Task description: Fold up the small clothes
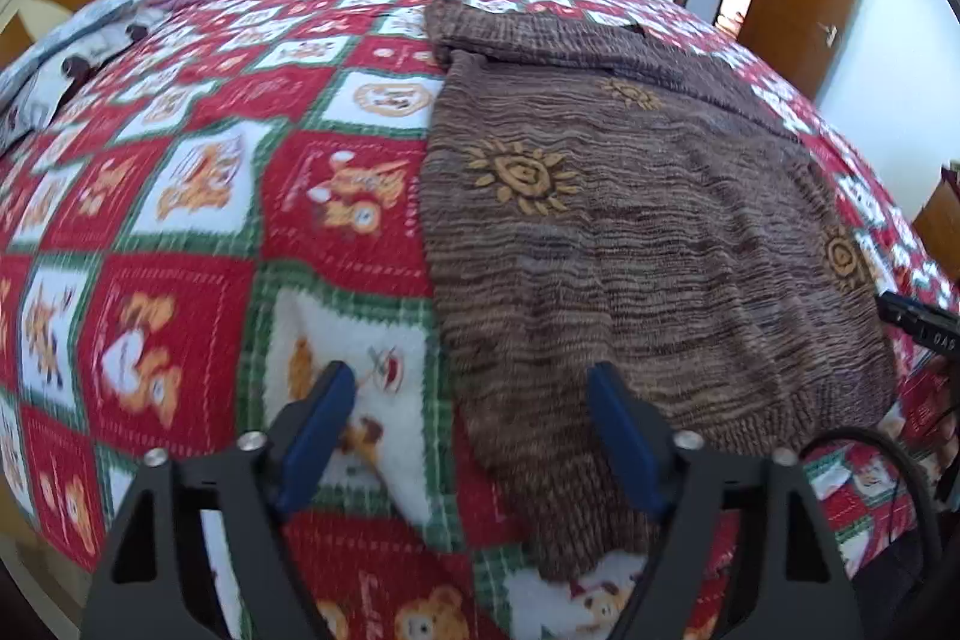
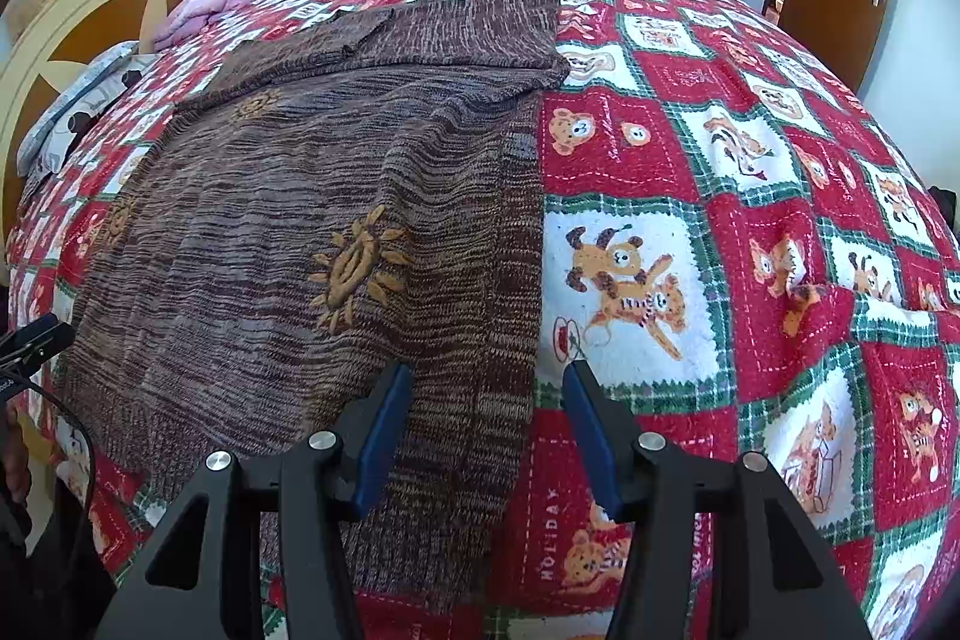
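Taking the brown knit sweater (image 1: pixel 648 232) as our landmark, it lies flat on the red-and-white patchwork quilt (image 1: pixel 180 232), its long axis running away from us toward the far end, where a sleeve is folded across the top. Our left gripper (image 1: pixel 471 394) hangs released at the sweater's near left corner: its left finger is over bare quilt and its right finger over the knit, so the left side edge runs up between them. Our right gripper (image 2: pixel 489 391) mirrors this at the near right corner, fingers spread wide and holding nothing, the right side edge passing between them. Each hand is nearest its own corner, so we judge that the next move is to pinch both near corners together.
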A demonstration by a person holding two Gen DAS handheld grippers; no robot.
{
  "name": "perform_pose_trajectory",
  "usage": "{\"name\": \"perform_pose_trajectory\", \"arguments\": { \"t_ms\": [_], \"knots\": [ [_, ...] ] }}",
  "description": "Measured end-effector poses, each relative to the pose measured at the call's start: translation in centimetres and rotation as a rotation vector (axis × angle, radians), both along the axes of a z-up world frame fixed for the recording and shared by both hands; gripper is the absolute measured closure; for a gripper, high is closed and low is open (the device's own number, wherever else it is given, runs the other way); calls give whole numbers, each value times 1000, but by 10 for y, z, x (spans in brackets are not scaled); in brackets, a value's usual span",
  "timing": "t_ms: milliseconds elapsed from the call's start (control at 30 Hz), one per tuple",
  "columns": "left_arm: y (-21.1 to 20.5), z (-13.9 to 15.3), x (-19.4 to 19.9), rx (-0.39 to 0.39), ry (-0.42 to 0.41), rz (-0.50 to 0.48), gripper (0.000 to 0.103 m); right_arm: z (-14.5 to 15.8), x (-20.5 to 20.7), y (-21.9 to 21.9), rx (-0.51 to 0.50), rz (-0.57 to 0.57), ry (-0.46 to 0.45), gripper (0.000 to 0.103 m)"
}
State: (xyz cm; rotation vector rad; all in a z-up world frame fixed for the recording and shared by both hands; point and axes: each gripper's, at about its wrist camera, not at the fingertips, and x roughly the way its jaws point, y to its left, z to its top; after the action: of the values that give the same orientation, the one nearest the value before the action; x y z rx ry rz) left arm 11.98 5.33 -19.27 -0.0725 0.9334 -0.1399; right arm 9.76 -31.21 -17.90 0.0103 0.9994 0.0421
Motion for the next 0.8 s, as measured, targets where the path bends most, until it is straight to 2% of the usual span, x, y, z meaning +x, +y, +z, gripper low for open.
{"name": "perform_pose_trajectory", "arguments": {
  "t_ms": [167, 300, 567, 667, 700, 733, 800],
  "knots": [
    [-3, 5, -18, -43, 3, -5, 30, -1, -10, 0, 13, 16, 19, 48],
    [-11, -1, -27, -75, 37, -36, 41, -2, -16, -3, 17, 12, 25, 48],
    [-19, -9, -31, -47, 34, -53, 47, 5, -17, -6, 82, 28, 72, 48],
    [-16, -9, -33, -36, 20, -42, 74, 8, -24, -11, 89, 29, 86, 48],
    [-15, -9, -33, -58, 25, -53, 87, 8, -28, -15, 95, 22, 88, 48],
    [-14, -8, -32, -77, 27, -62, 92, 8, -31, -18, 103, 15, 91, 48],
    [-14, -4, -34, -82, 5, -72, 94, 6, -38, -25, 123, -4, 100, 48]
  ]
}}
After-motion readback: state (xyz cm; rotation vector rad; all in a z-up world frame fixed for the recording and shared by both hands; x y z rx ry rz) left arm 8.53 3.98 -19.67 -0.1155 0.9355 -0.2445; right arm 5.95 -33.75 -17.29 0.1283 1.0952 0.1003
